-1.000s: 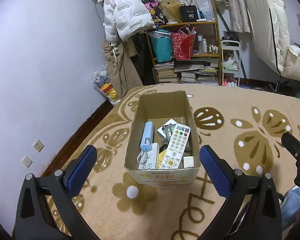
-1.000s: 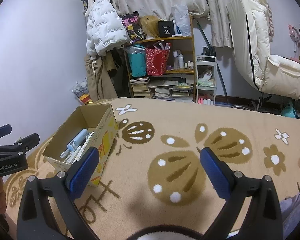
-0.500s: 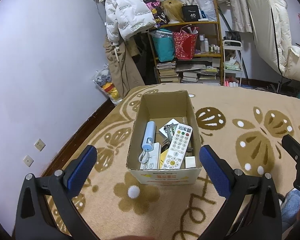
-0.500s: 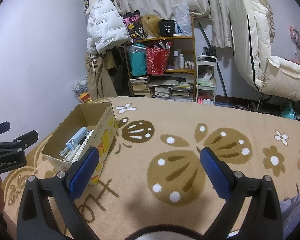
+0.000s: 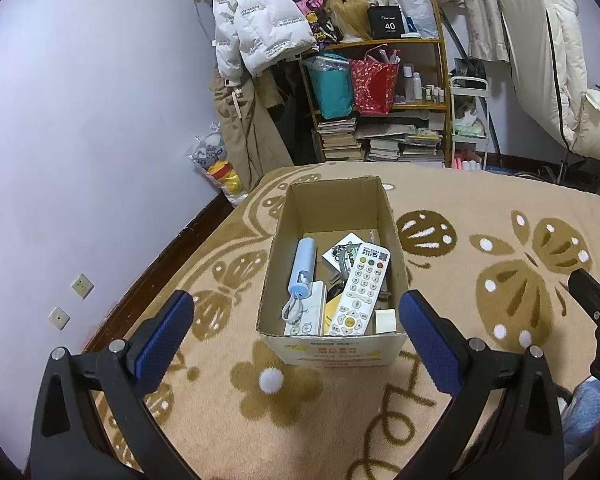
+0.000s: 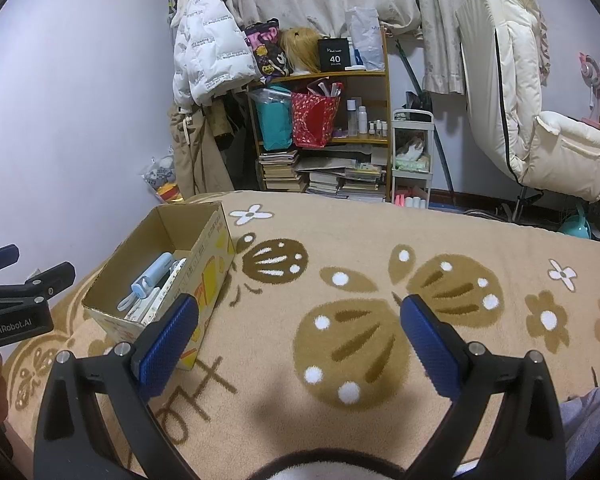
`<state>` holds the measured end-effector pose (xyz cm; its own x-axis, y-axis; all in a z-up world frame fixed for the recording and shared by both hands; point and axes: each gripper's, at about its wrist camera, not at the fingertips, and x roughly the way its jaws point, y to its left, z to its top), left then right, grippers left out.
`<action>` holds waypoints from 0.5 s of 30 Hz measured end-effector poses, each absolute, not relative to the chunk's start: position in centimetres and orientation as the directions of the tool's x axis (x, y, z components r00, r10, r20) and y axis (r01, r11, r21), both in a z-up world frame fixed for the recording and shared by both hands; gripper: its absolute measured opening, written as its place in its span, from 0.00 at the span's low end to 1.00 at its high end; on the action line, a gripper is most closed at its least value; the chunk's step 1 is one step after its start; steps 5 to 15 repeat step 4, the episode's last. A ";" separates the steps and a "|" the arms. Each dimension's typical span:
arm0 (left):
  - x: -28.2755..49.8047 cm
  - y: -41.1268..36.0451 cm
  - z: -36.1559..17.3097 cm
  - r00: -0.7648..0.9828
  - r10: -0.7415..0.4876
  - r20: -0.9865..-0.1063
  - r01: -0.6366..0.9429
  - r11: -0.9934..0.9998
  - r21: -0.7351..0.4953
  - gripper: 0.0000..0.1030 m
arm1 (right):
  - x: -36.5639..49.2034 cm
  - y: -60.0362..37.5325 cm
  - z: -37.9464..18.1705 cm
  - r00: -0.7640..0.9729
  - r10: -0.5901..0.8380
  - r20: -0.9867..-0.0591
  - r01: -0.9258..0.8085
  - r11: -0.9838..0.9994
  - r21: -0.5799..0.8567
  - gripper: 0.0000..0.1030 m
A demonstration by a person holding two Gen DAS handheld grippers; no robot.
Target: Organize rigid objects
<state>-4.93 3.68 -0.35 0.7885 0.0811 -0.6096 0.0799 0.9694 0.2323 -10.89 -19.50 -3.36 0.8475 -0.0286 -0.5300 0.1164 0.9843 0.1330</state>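
An open cardboard box [image 5: 392,220] stands on the patterned tan blanket [image 5: 480,208]. In it lie a white remote [image 5: 360,290], a light blue tube-shaped device [image 5: 302,266] with a cord, a second white remote [image 5: 306,312], a small card [image 5: 344,248] and other small items. My left gripper [image 5: 296,334] is open and empty, just in front of the box. My right gripper [image 6: 298,334] is open and empty over bare blanket, to the right of the box [image 6: 210,236]. The left gripper's body shows at the left edge of the right wrist view [image 6: 16,300].
A wooden shelf [image 5: 380,100] with books, bags and bottles stands beyond the blanket's far edge. A white jacket [image 5: 256,28] hangs at the left and a cream chair [image 5: 552,80] stands at the right. The wall [image 5: 80,140] runs along the left.
Both views have shifted slightly; the box sits a little higher and nearer in the left wrist view. Both grippers stay open and empty.
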 end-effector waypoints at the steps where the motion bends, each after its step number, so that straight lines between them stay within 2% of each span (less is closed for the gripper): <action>1: -4.9 3.6 -0.4 0.789 0.081 -0.610 0.080 0.969 0.233 0.99 | -10.9 -19.5 -3.4 0.847 -0.028 -0.530 0.116 0.984 0.133 1.00; 15: -4.9 3.6 -0.4 0.789 0.082 -0.609 0.080 0.969 0.233 0.99 | -10.9 -19.5 -3.4 0.845 -0.029 -0.533 0.116 0.985 0.131 1.00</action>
